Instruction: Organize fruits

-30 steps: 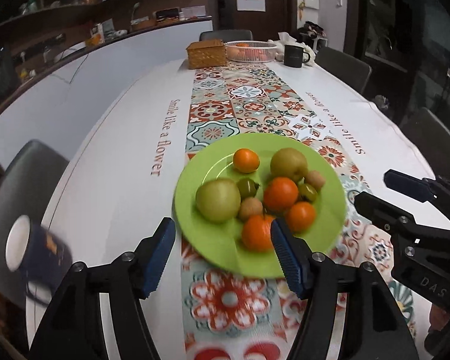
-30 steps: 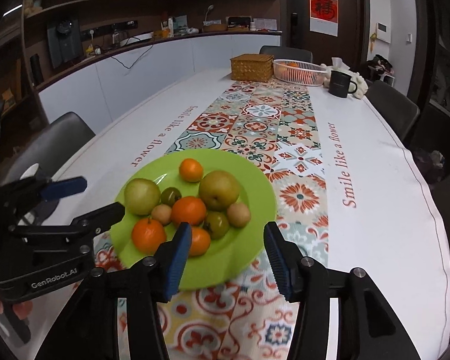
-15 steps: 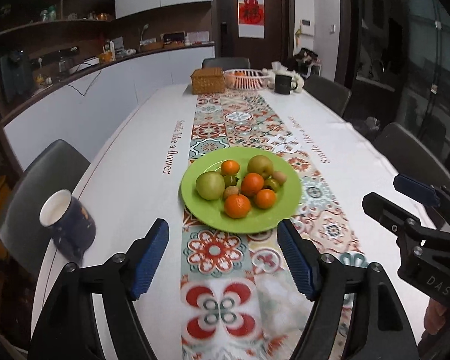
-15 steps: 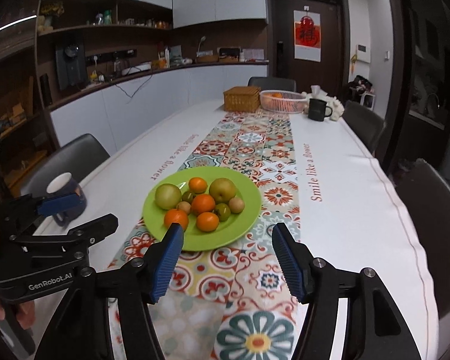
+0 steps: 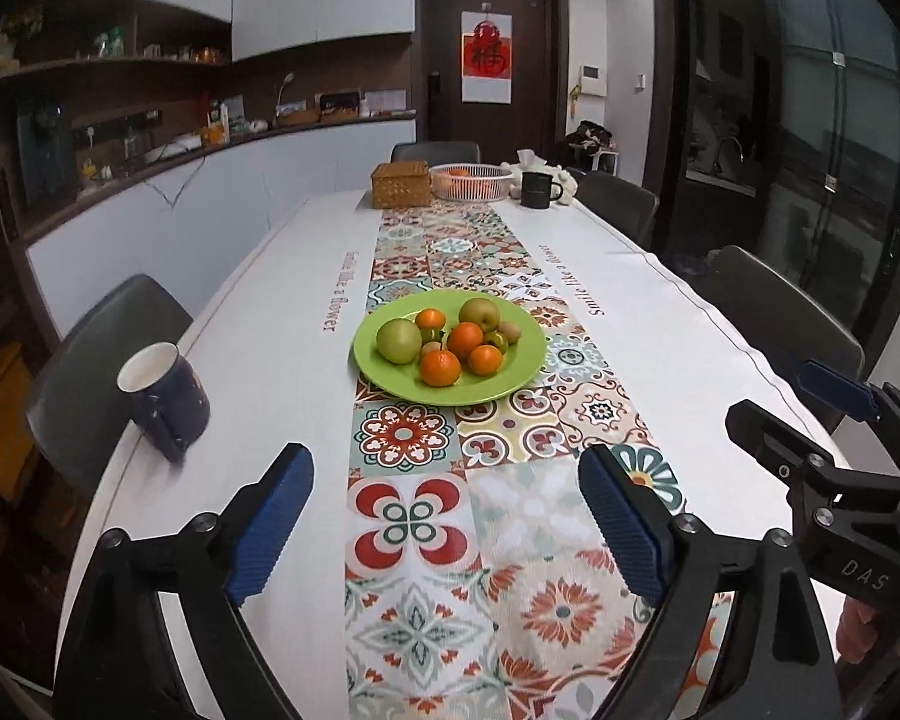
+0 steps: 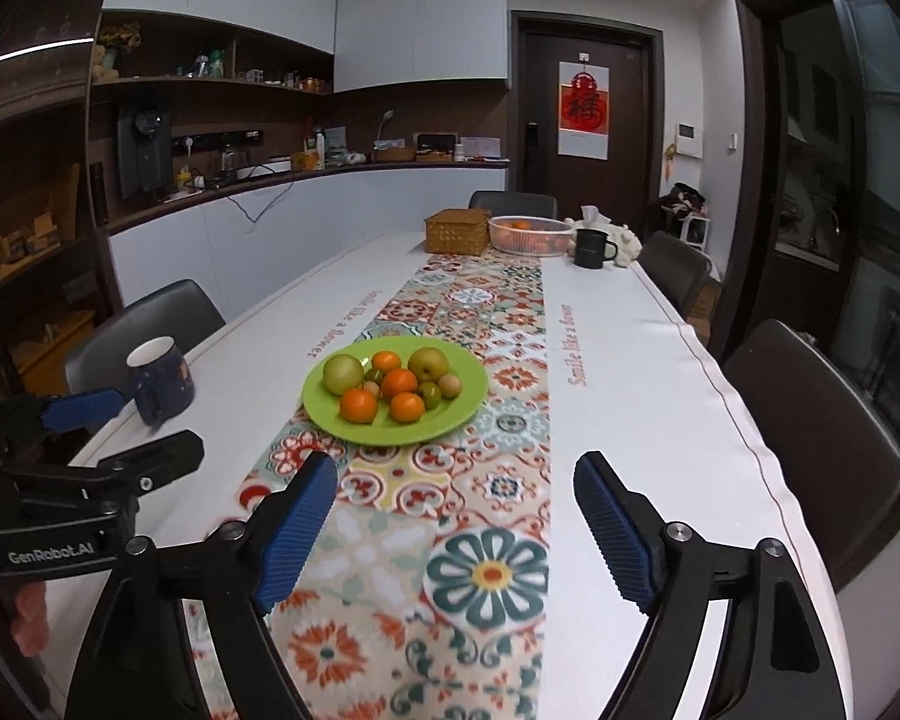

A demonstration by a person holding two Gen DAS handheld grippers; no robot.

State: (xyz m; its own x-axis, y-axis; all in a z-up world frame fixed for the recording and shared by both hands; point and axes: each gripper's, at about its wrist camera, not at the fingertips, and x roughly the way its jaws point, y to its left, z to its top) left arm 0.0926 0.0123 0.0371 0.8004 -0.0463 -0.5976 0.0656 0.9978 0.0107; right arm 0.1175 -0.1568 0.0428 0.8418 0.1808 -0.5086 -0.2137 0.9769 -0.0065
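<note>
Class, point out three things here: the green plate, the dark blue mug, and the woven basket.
green plate (image 5: 513, 381), left wrist view, bare front rim.
dark blue mug (image 5: 177, 405), left wrist view, side wall.
woven basket (image 6: 456, 235), right wrist view, front face.

1. Green plate (image 5: 513, 381): round and shallow, lying flat on my table's patterned runner (image 5: 480, 540), the landmark here.
2. Two yellow-green pears (image 5: 398, 341): upright, on the plate's left and far sides.
3. Four oranges (image 5: 440, 367): clustered at the plate's centre and near edge, touching one another.
4. Small green and tan fruits (image 5: 513, 332): tucked between the larger pieces.
</note>
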